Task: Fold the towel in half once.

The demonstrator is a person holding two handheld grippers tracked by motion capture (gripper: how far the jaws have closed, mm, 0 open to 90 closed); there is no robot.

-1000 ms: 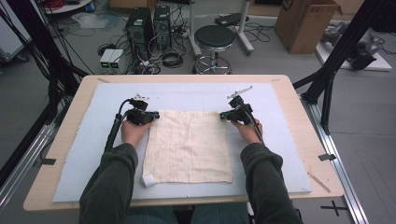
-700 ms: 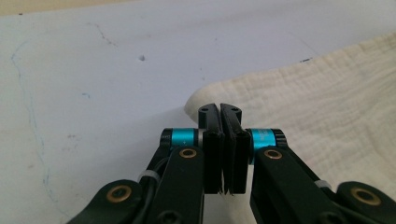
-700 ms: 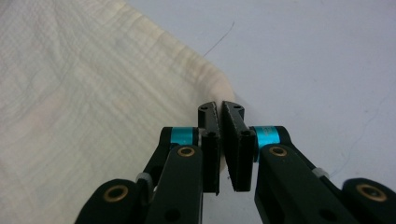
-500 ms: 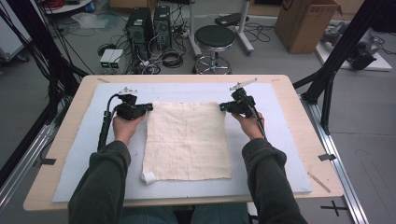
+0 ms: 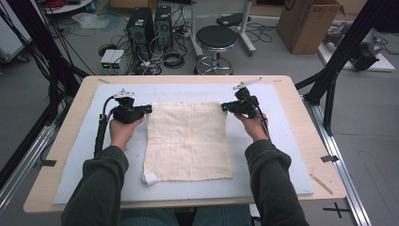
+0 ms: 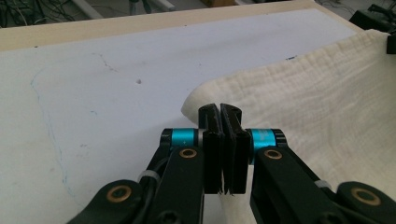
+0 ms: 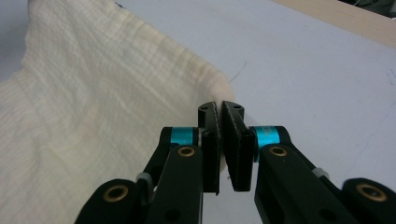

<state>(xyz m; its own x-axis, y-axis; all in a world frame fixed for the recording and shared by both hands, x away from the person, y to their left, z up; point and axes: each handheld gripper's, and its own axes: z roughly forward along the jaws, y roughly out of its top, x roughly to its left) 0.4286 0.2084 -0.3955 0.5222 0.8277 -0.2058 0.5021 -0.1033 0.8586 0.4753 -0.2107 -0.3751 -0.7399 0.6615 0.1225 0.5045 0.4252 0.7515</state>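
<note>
A cream cloth (image 5: 188,141) lies spread on the pale blue mat (image 5: 282,155) that covers the wooden table (image 5: 61,155), its near edge flat and a small white tag (image 5: 149,178) at the near left corner. The person holds its 2 far corners. The left gripper (image 5: 147,109) has its jaws pressed together on the far left corner, and in the left gripper view that gripper (image 6: 220,109) pinches the cloth's edge (image 6: 299,102), which rises off the mat toward the jaws. The right gripper (image 5: 226,107) pinches the far right corner; in the right gripper view (image 7: 218,108) the cloth (image 7: 93,121) drapes away from the closed jaws. Both forearms in dark sleeves (image 5: 99,188) reach in from the near side.
</note>
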